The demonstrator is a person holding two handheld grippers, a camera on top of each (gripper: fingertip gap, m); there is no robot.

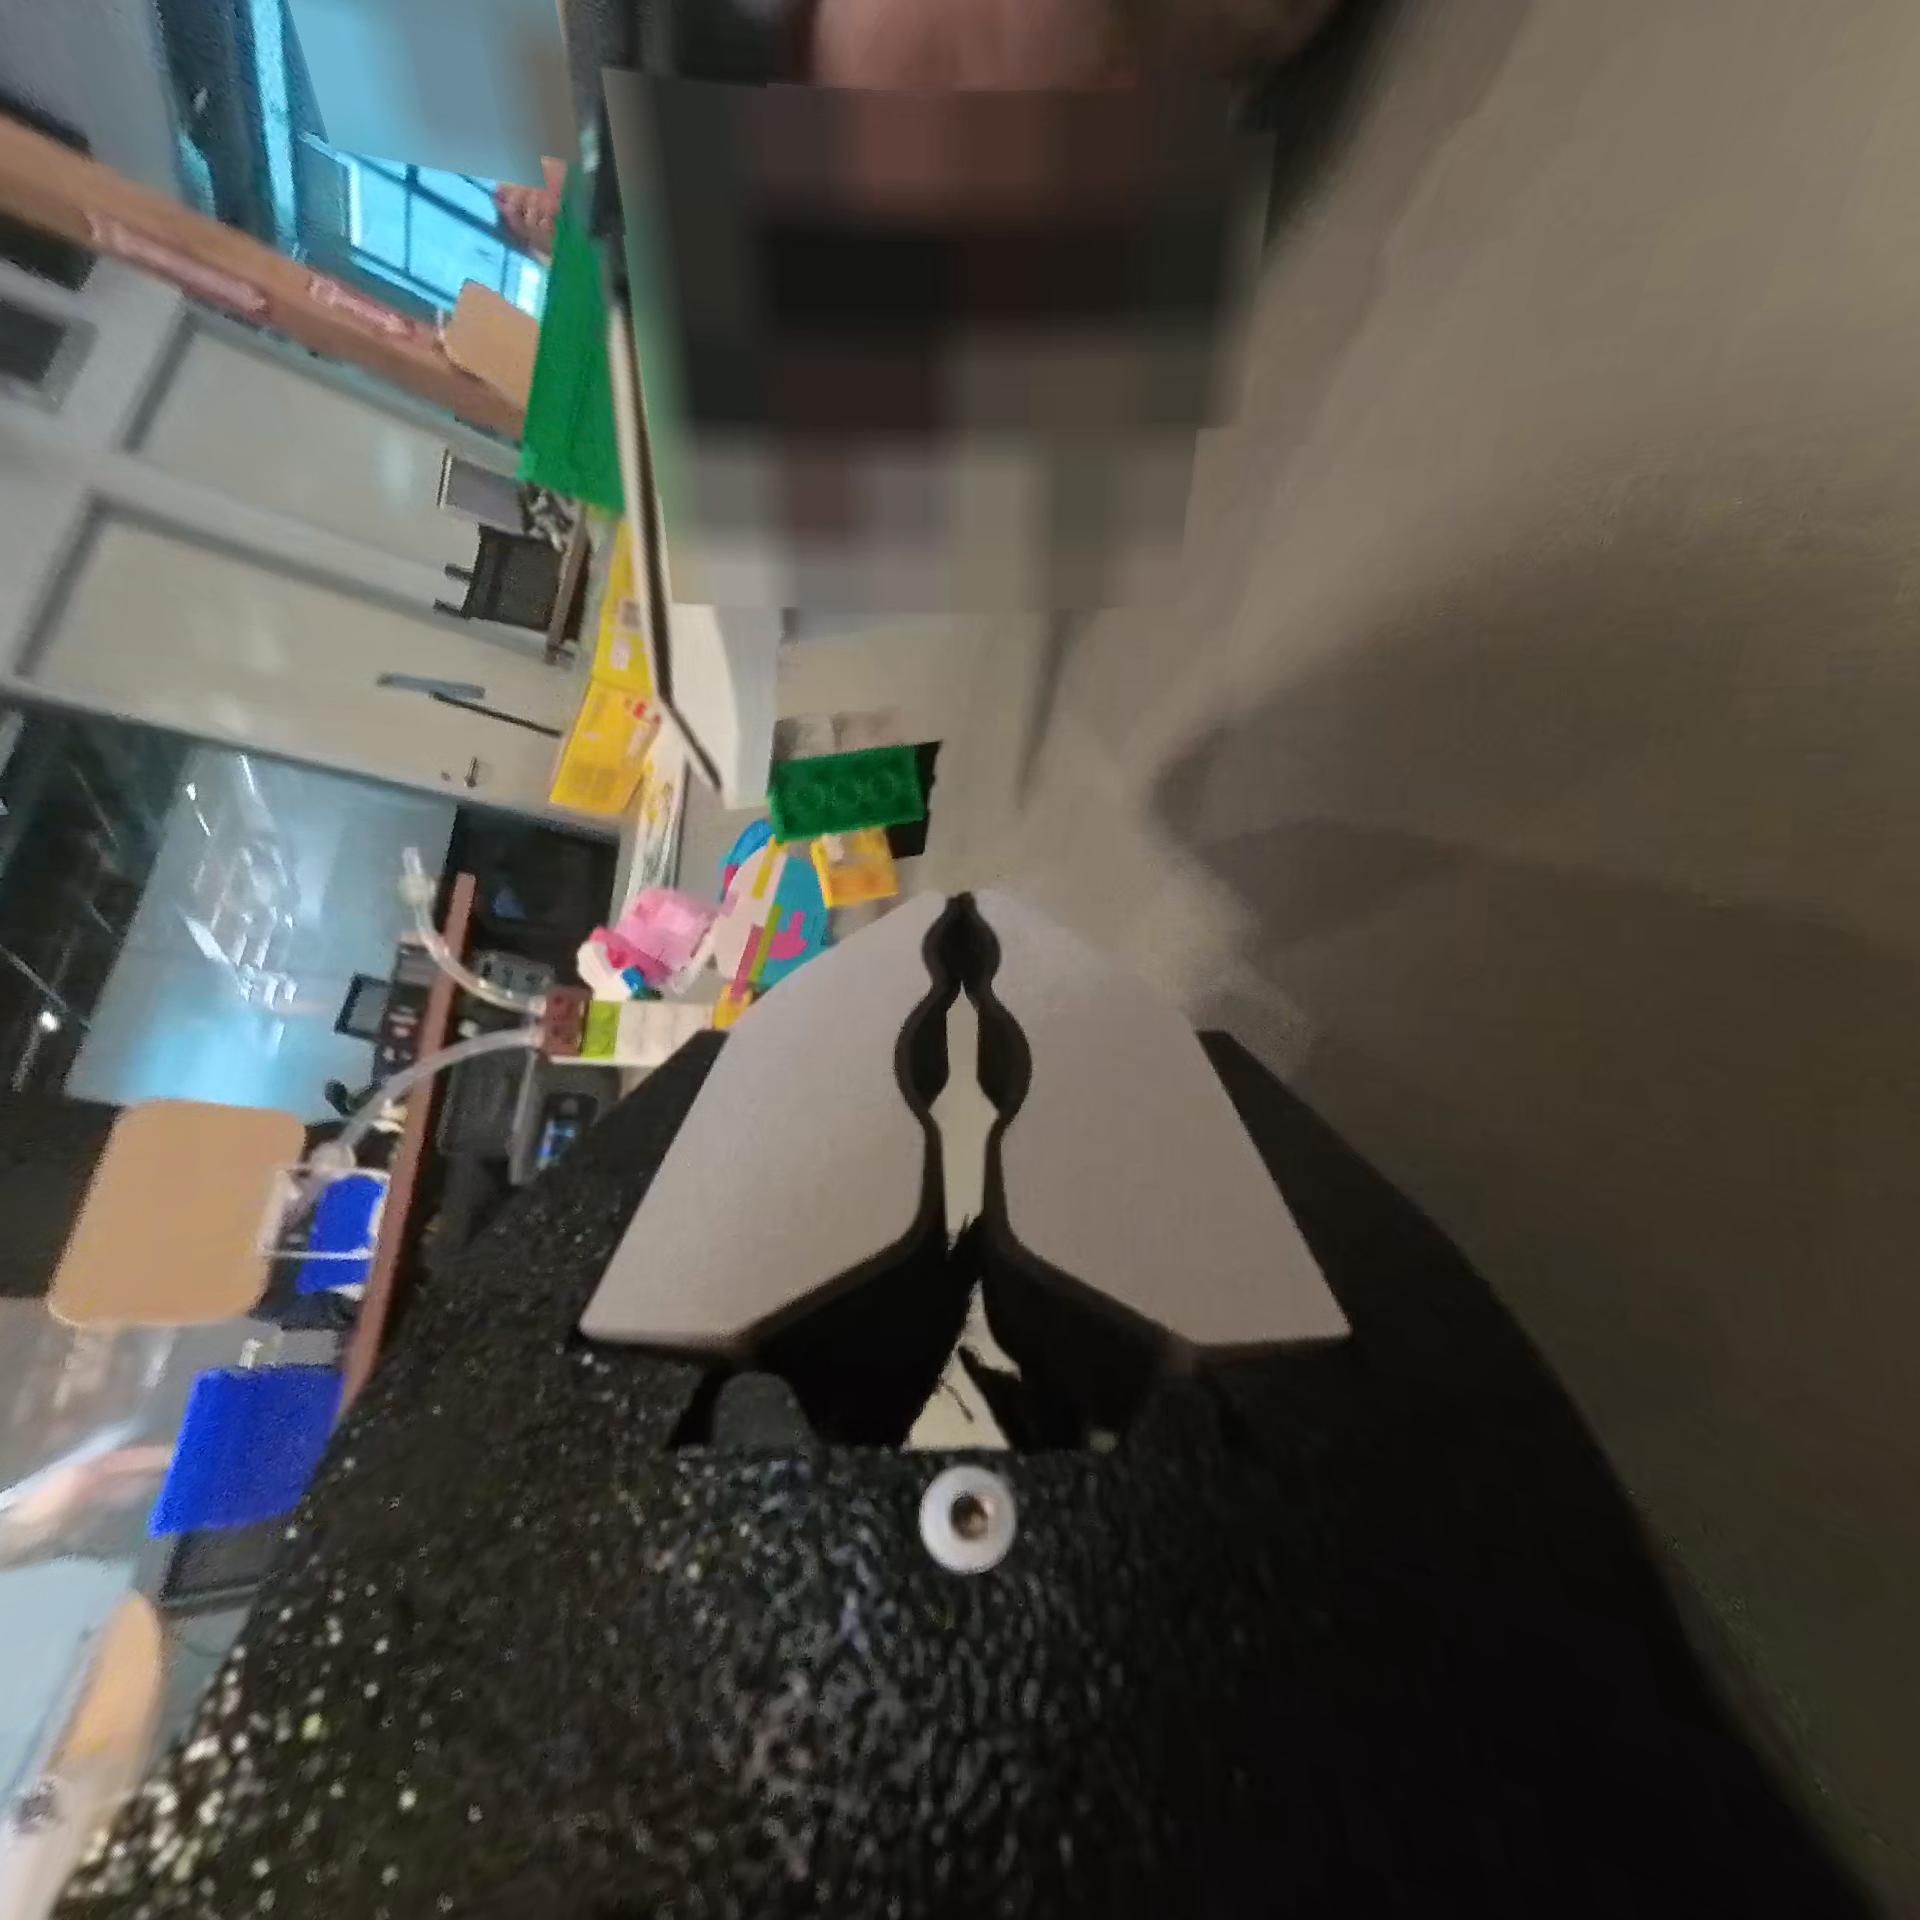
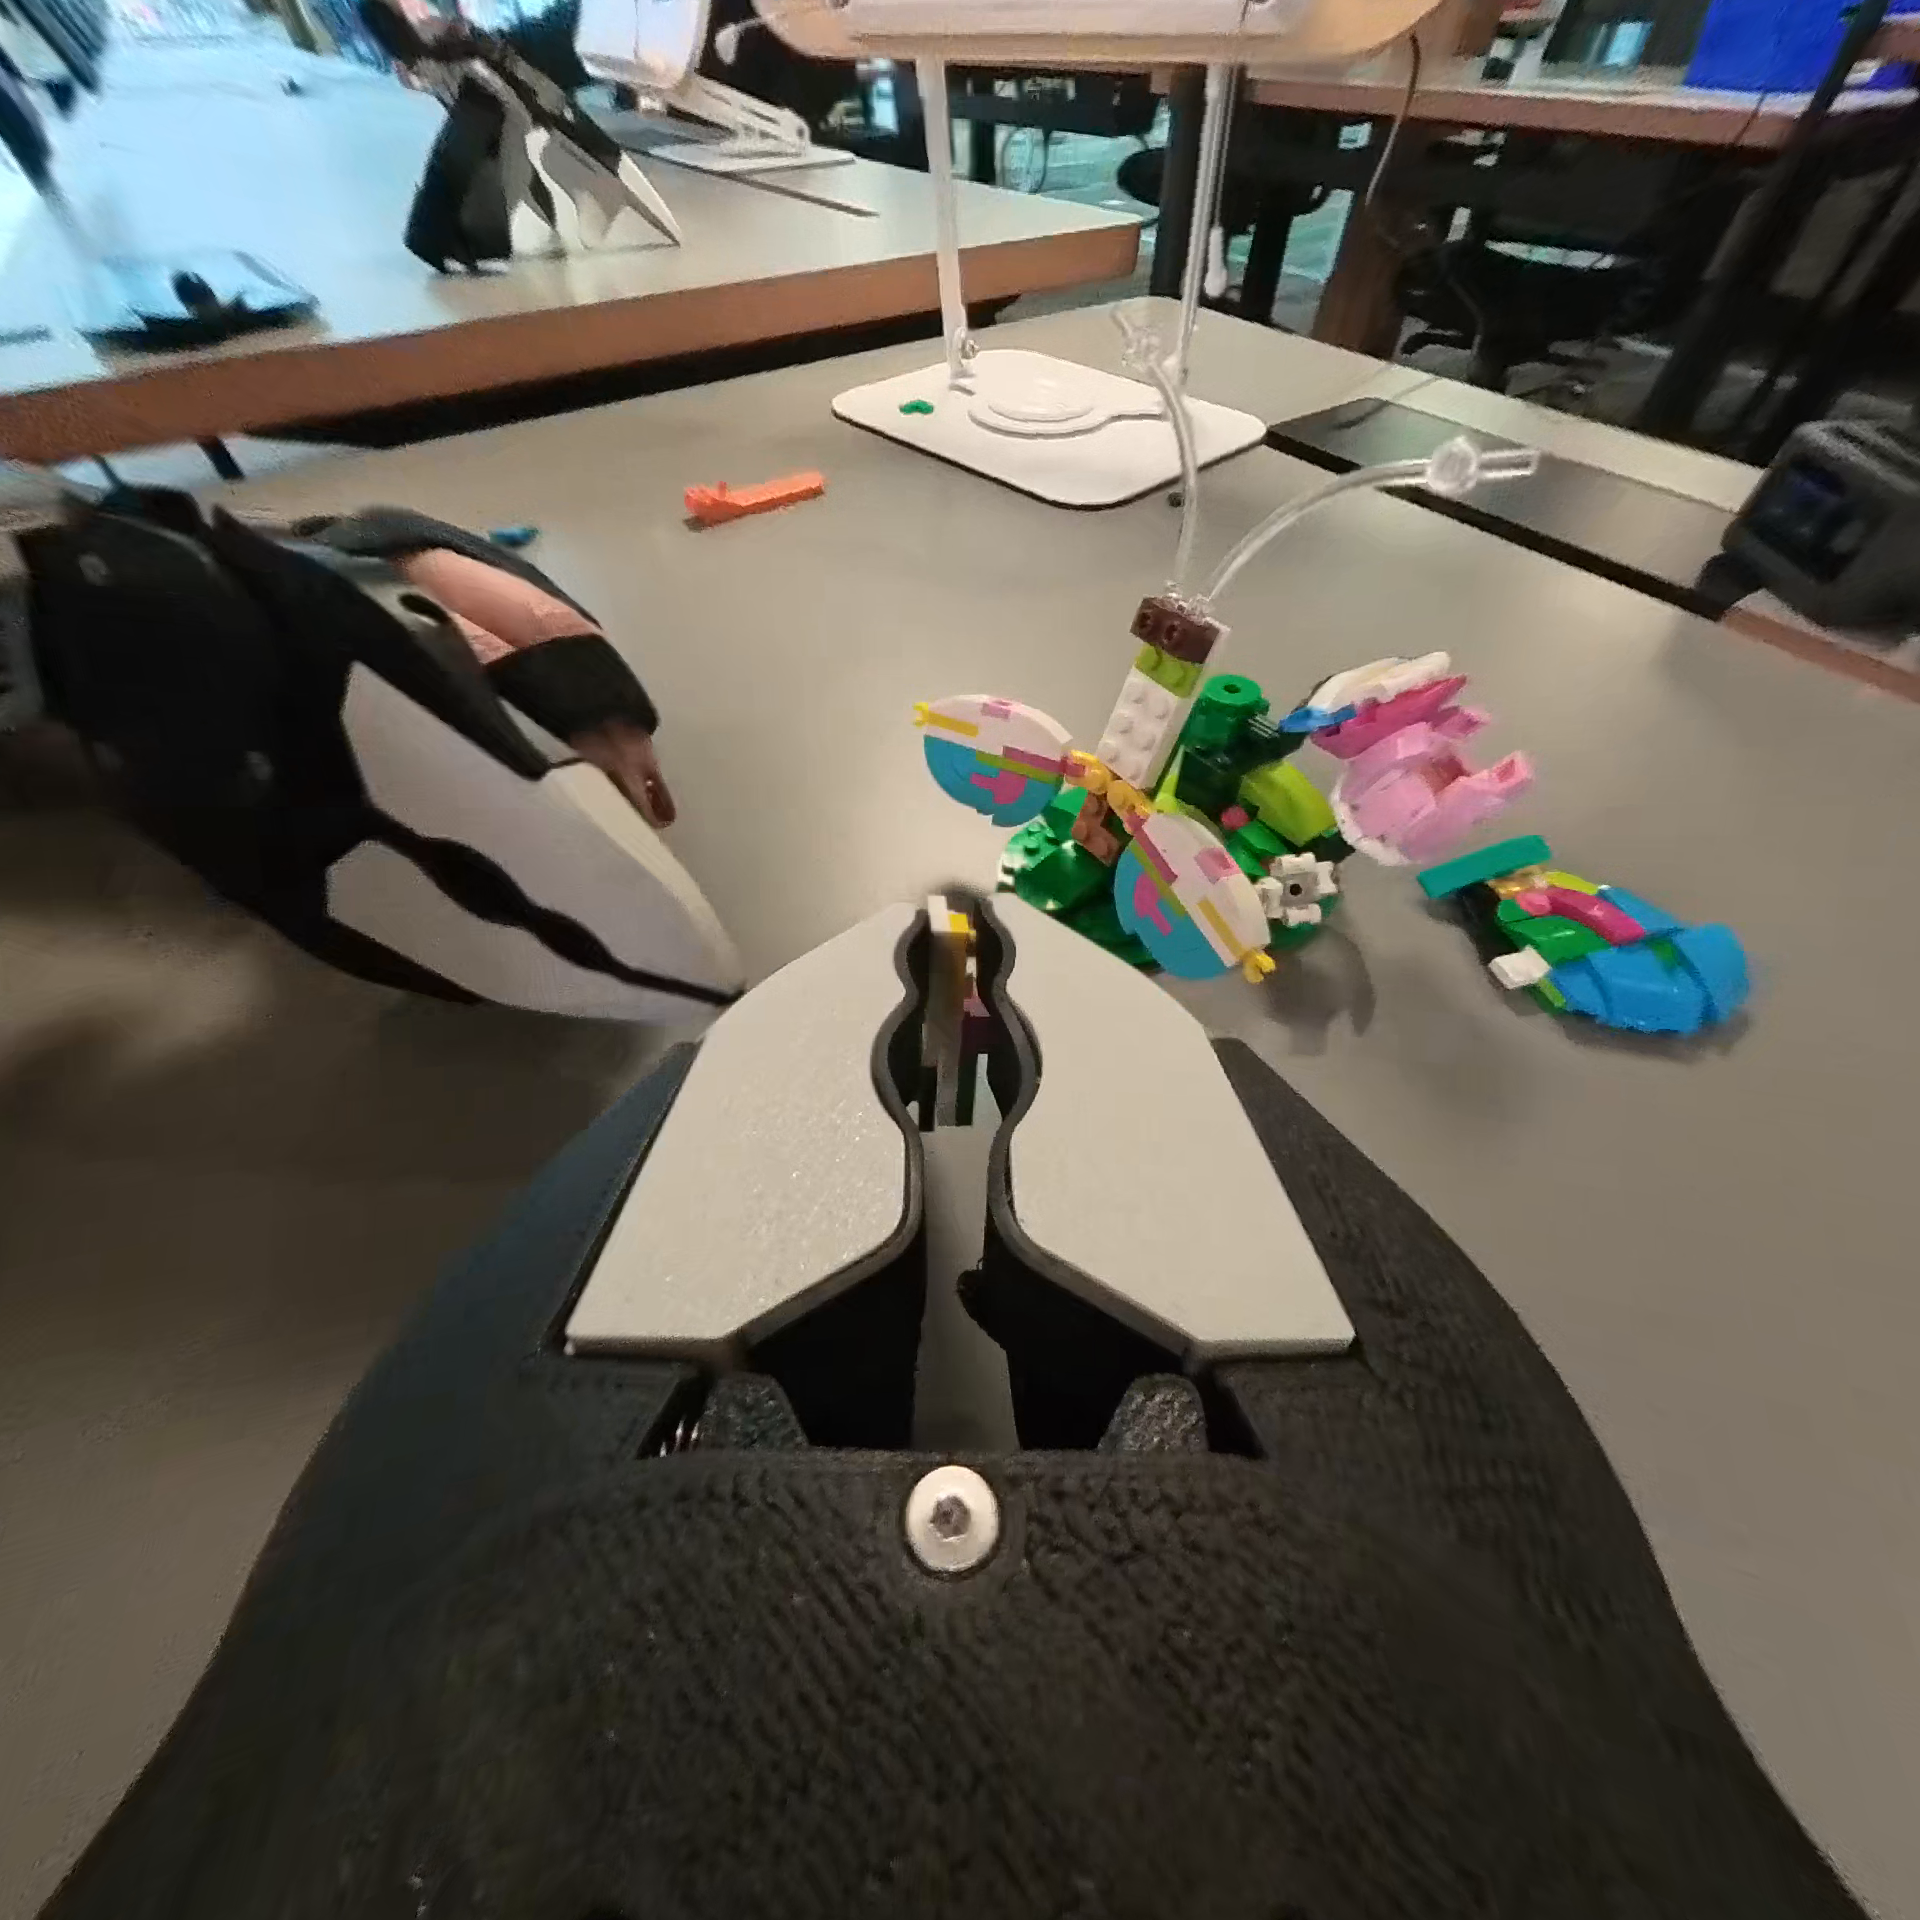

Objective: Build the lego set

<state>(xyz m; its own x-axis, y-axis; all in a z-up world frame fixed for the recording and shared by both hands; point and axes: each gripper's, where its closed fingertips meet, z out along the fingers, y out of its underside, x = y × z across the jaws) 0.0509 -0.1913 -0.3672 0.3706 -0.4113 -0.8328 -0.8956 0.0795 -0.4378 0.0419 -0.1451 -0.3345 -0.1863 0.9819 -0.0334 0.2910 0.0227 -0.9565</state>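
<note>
My right gripper [image 2: 956,920] is shut on a small flat lego piece [image 2: 951,997] of yellow, white and pink plates, held above the grey table [image 2: 1558,1247]. Just beyond it stands the lego model [image 2: 1143,800]: a green base with white, blue and pink wings and clear tubes on top. A pink lego flower [image 2: 1423,779] and a blue wing part [image 2: 1621,956] lie to its right. My left gripper [image 2: 727,992], held by a gloved hand, is shut and empty at the left, its tips close to my right gripper. In the rolled left wrist view, my left gripper [image 1: 961,902] points at a green brick [image 1: 852,795] and the model [image 1: 758,925].
An orange brick separator [image 2: 753,494] and a small blue piece [image 2: 514,535] lie farther back. A white lamp base [image 2: 1049,416] stands behind the model. A black device [image 2: 1829,530] sits at the right edge. Another gripper [image 2: 530,177] rests on the far table. A yellow box [image 1: 608,748] shows in the left wrist view. Across from one pair of fingers to the other is roughly 6 cm. The left gripper is farther from the pink lego flower [image 2: 1423,779], some 15 cm, than the right, some 11 cm. It turns up in the left wrist view [image 1: 649,912] as well.
</note>
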